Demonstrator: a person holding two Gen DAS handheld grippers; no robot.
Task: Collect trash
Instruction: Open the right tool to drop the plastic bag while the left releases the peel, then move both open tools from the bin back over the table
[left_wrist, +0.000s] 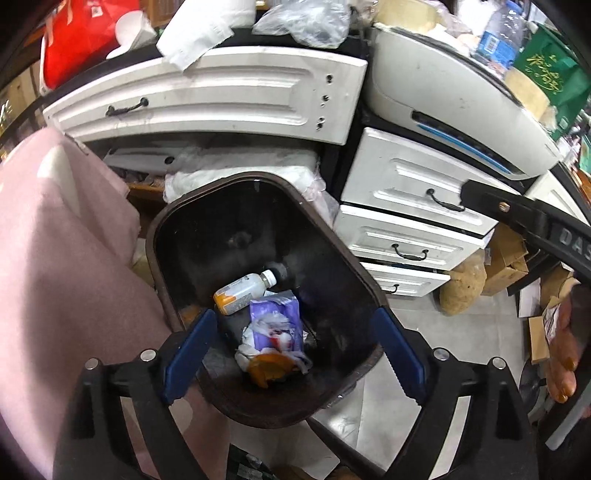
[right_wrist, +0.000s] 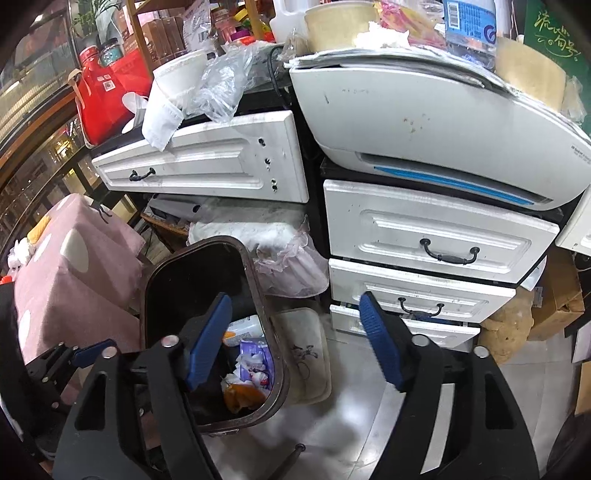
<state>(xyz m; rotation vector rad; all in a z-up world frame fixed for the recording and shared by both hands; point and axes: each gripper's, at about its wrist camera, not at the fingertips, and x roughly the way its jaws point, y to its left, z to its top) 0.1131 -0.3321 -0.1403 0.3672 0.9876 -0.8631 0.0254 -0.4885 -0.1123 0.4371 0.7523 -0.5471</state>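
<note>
Left wrist view: the left gripper (left_wrist: 291, 354) hangs over the bin (left_wrist: 184, 325), jaws spread wide with nothing between the pads. Below them, on the bin's floor, lie a bottle (left_wrist: 243, 291), a purple wrapper (left_wrist: 275, 321) and orange scraps (left_wrist: 267, 369). Right wrist view: the right gripper (right_wrist: 295, 339) stands wide and empty, beside the bin's rim and above the floor (right_wrist: 351, 424).
</note>
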